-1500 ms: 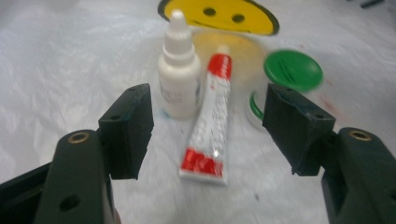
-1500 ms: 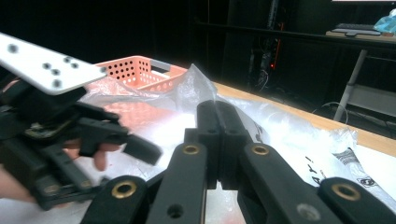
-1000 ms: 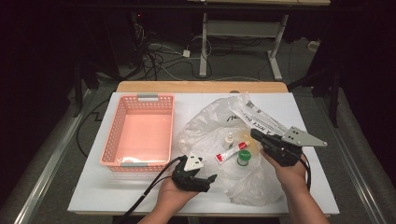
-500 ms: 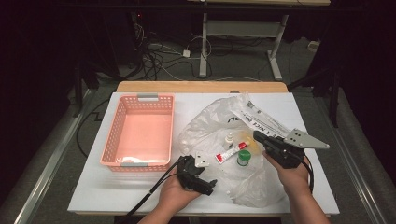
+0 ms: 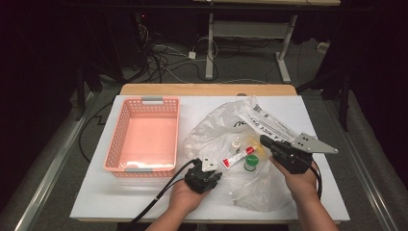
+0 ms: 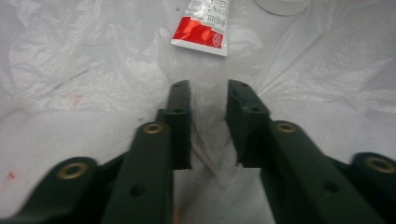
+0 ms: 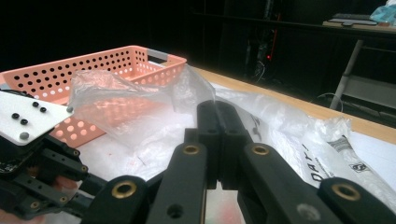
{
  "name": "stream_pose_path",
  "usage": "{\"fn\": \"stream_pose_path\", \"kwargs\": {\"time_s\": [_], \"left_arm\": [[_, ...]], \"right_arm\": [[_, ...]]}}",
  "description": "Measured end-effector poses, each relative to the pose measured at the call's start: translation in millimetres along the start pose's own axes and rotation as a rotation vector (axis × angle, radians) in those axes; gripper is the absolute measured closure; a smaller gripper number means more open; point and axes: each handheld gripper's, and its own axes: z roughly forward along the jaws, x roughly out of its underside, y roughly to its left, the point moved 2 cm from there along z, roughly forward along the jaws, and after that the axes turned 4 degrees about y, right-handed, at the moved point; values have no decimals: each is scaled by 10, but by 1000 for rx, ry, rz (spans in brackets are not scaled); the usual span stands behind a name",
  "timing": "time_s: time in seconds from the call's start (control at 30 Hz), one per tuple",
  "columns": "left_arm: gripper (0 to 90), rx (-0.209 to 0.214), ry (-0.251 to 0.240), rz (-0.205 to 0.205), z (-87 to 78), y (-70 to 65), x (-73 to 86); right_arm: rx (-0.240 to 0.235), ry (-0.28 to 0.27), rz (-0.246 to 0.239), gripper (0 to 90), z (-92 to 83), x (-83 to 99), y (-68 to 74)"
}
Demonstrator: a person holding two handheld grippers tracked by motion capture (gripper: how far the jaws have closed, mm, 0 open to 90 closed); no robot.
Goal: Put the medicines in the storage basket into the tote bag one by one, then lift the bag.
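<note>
- The white table [image 5: 144, 202] carries everything, with a person's forearms coming in from its near edge
- The clear plastic bag [image 5: 226, 130] is the largest thing on it, spread crumpled over the middle and right of the table, its printed end [image 5: 262, 126] lying toward the far right
- A pink perforated basket [image 5: 115, 144] stands just left of the bag, apart from both grippers; in the right gripper view its holed wall [image 7: 46, 79] rises behind a lifted fold of film
- The right gripper [image 5: 269, 143] sits at the bag's right side, its tips at the film near a yellow patch; in the right gripper view its jaws are clenched together and a fold of the plastic bag [image 7: 140, 107] rises from the pinch, so it grasps the bag
- The left gripper [image 5: 211, 169] rests at the bag's near left edge, aimed at the things inside; its jaws have just been closing, and the left gripper view shows them still parted, with a wrinkle of the bag's film [image 6: 208, 135] standing in the gap; whether the pads press the film I cannot tell
- A red-and-white tube [image 5: 236, 158] lies inside the bag, just ahead of the left gripper's tips and between the two grippers; its red crimped end [image 6: 201, 35] points at the jaws
- A green-capped round jar [image 5: 250, 162] stands just right of the tube
- A small white dropper bottle [image 5: 235, 144] stands just beyond the tube
</note>
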Motion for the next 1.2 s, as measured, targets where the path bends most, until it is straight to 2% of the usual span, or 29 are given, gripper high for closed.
{"fn": "stream_pose_path", "kwargs": {"time_s": [0.1,0.23,0.4,0.5,0.63,0.73,0.8,0.83,1.07,1.13,1.2], "left_arm": [[870,-2,3,20,5,-12,-4],[888,-24,-2,37,3,-38,1],[890,-9,-29,26,-34,-22,23],[890,-1,-88,29,-83,-25,49],[890,-2,-192,41,-171,-33,100],[890,-29,-255,73,-220,-76,133],[890,-45,-290,84,-243,-93,138],[890,-47,-314,77,-256,-98,134],[889,-70,-463,75,-363,-159,22],[889,-76,-491,80,-427,-160,-48],[889,-76,-514,76,-504,-145,-133]], "right_arm": [[-2,-5,7,900,5,-7,5],[3,-4,10,900,-10,14,-13],[7,-4,7,900,-33,43,-30],[16,-6,13,900,-56,54,-33],[24,-9,14,900,-90,64,-29],[30,-12,16,900,-83,63,-37],[32,-17,20,900,-73,56,-31],[34,-20,19,900,-66,54,-27],[38,-41,5,900,-39,30,16],[41,-56,-1,900,-57,2,34],[42,-76,14,900,-78,-41,46]]}}
